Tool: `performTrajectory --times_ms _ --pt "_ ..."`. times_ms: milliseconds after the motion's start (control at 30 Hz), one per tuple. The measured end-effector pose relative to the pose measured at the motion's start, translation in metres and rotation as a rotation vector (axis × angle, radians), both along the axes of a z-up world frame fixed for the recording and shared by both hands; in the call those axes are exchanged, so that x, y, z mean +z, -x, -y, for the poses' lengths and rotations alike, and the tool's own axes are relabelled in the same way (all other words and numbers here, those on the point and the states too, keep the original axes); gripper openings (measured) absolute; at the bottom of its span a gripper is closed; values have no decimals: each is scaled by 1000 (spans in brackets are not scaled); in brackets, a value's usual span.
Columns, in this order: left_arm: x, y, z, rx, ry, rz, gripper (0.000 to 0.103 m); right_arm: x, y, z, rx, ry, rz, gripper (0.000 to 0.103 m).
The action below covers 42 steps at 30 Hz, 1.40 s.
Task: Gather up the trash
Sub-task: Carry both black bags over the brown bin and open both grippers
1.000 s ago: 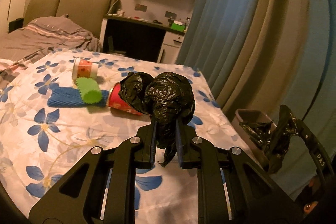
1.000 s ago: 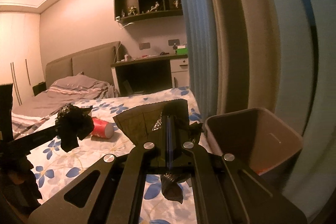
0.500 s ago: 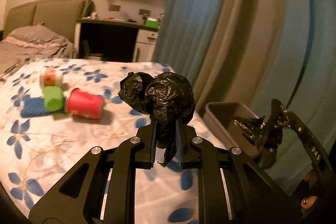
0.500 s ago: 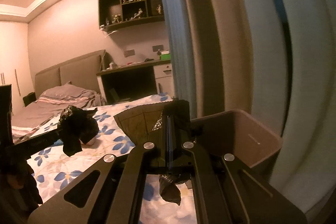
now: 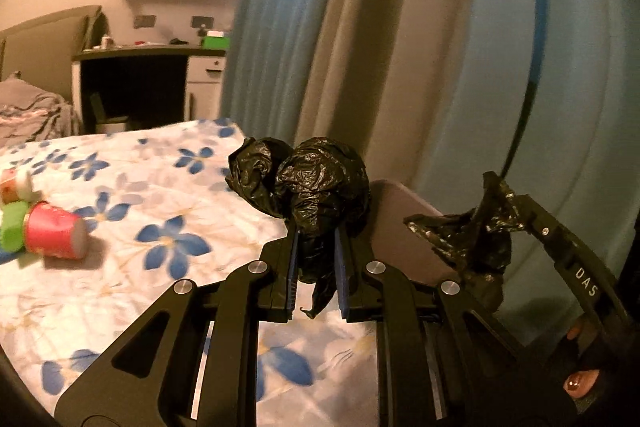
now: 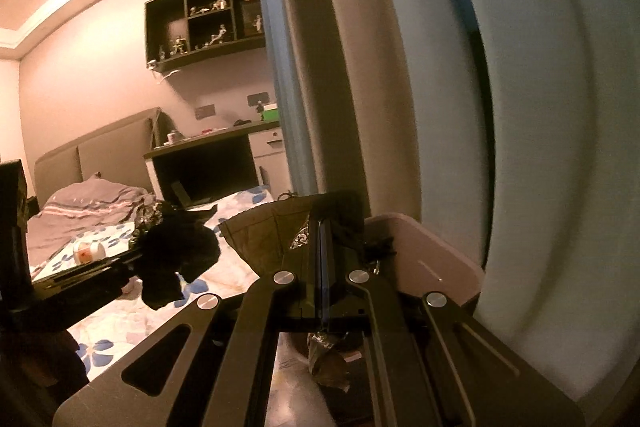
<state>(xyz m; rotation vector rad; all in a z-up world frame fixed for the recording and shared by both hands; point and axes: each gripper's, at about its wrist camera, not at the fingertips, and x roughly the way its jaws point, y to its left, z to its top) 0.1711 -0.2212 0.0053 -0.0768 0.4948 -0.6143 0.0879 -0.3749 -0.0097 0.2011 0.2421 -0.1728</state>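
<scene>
My left gripper [image 5: 316, 243] is shut on a crumpled black plastic bag [image 5: 308, 187], held above the bed's right edge beside the grey bin [image 5: 404, 227]. It also shows in the right wrist view [image 6: 176, 251]. My right gripper [image 6: 322, 227] is shut on a flat black plastic bag [image 6: 260, 231], held over the bin [image 6: 432, 259]; this gripper and its bag show in the left wrist view [image 5: 480, 239]. A red paper cup [image 5: 54, 235] lies on its side on the floral bedspread [image 5: 160, 195], with a green cup [image 5: 12, 231] and a white-lidded cup [image 5: 16, 183] beside it.
Blue and beige curtains [image 5: 360, 47] hang close behind the bin. A dark desk [image 5: 132, 83] with a white drawer unit and wall shelves [image 6: 204, 27] stand at the far end. Rumpled grey bedding [image 6: 92, 203] lies by the headboard.
Both grippers have swung right towards the bin and curtains, each with its bag. The cups have slid to the left edge of the left wrist view; the bin looms larger.
</scene>
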Motion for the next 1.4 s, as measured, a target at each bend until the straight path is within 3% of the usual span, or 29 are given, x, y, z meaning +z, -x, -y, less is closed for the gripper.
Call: performTrajectory --times_ms 567,1400 --pt "-17 -38 64 -101 -19 -4 15 -8 -25 15 -39 -22 -33 1" --pt "-40 -60 87 -165 -23 -52 15 -17 -44 25 -42 -40 -77 1"
